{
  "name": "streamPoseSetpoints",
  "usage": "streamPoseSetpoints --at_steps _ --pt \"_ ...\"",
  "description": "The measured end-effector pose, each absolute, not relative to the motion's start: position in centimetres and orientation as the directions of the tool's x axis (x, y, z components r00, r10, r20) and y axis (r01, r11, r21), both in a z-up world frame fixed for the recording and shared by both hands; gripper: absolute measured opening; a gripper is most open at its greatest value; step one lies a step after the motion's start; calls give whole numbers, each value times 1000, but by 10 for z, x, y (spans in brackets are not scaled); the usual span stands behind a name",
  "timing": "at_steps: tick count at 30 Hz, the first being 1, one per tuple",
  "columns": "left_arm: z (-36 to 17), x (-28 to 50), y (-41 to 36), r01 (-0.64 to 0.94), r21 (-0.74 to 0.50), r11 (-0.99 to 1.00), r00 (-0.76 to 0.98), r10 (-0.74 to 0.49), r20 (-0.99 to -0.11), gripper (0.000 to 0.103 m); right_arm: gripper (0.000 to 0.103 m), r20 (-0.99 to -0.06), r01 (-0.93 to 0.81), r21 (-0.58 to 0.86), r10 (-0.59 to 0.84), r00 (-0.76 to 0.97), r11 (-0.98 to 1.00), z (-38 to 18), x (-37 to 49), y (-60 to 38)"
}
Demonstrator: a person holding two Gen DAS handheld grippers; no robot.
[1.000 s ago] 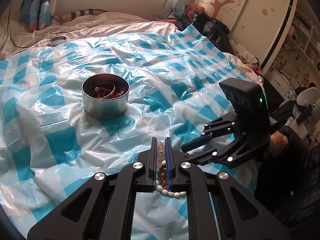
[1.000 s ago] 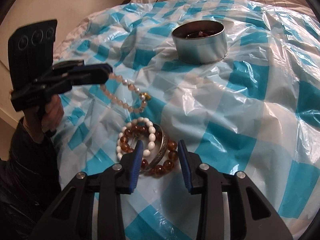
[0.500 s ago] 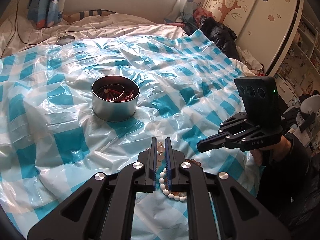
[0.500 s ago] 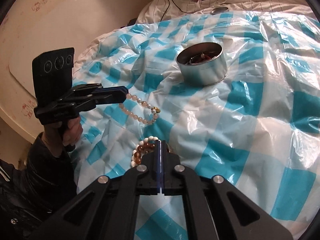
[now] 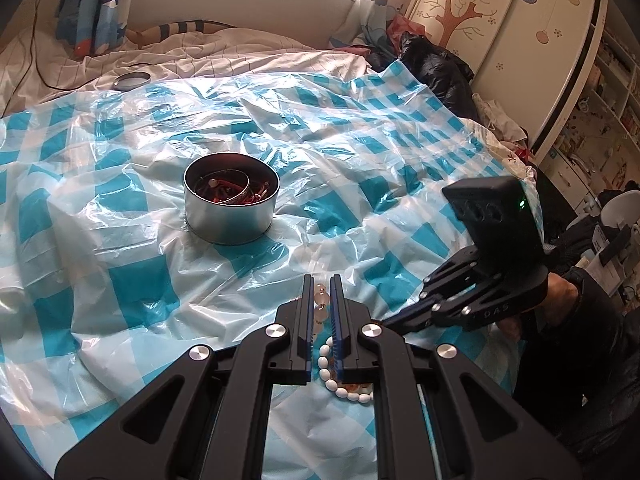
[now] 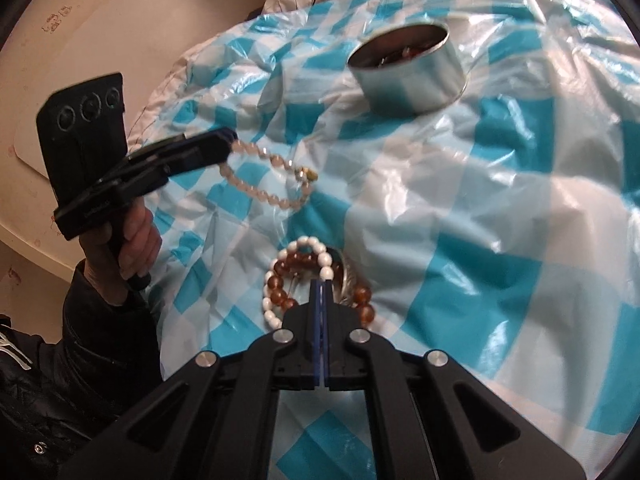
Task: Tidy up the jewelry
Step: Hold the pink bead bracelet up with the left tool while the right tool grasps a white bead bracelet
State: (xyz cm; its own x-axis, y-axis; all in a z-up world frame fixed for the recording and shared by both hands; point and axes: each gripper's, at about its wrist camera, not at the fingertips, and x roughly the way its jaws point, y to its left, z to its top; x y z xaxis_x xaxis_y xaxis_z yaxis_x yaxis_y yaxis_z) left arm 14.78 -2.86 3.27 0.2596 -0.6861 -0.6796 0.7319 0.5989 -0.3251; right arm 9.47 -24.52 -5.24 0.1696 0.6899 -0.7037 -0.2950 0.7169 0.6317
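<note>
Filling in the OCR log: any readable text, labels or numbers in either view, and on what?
"DAS": the end of raised lettering on the right tool body in the left wrist view; the start is cut off.
Raised lettering on the left tool body in the right wrist view: too blurred to read.
Metal tin, bracelets, wardrobe: no text visible.

Right gripper [image 6: 320,286], fingers pressed together, over a pile of white bead bracelet [image 6: 301,243], amber bead bracelet [image 6: 280,294] and silver bangle [image 6: 349,276] on blue-checked plastic sheet [image 6: 500,208]. Left gripper [image 6: 229,136] holds pale pink bead bracelet [image 6: 266,184] aloft. Round metal tin [image 6: 408,76] behind.
</note>
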Motion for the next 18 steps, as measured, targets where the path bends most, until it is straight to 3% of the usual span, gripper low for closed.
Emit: streamPoseSetpoints --at_steps 4,10,18 --pt "33 148 -28 731 -325 600 261 -686 -679 7 1 -683 -295 653 711 169 697 -54 96 -243" --pt "35 150 -27 727 -329 603 266 -688 -675 7 1 -567 -286 740 793 222 609 -39 98 -258" --pt "36 151 -27 726 -328 605 267 -687 -676 7 1 -639 -298 679 740 209 671 -40 100 -248"
